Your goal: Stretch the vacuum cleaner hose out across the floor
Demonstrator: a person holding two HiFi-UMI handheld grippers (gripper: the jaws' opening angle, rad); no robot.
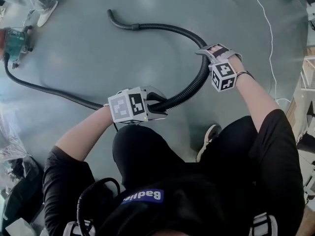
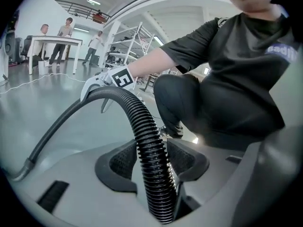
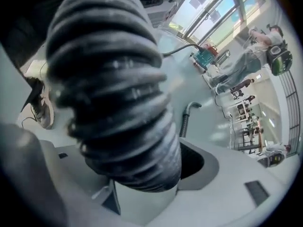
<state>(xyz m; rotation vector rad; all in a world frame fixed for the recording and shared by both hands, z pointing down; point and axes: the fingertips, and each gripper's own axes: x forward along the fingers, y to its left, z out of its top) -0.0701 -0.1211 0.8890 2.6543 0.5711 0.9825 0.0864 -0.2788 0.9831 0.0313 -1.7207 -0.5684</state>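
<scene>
Left claw [image 1: 156, 104] gripping black hose [image 1: 167, 29], right claw [image 1: 209, 51] open astride it, teal machine [image 1: 15, 41] far left, white cable [image 1: 270, 38] nearby

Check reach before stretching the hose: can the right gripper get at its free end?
Probably yes: bare floor separates the right gripper from the free end, but the hose occupies its jaws.

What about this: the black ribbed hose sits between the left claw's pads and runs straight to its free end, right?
Not straight. In the head view the hose bends from the left claw up through the right claw, then arcs back left to its free end. It does sit between the left claw's pads.
</scene>
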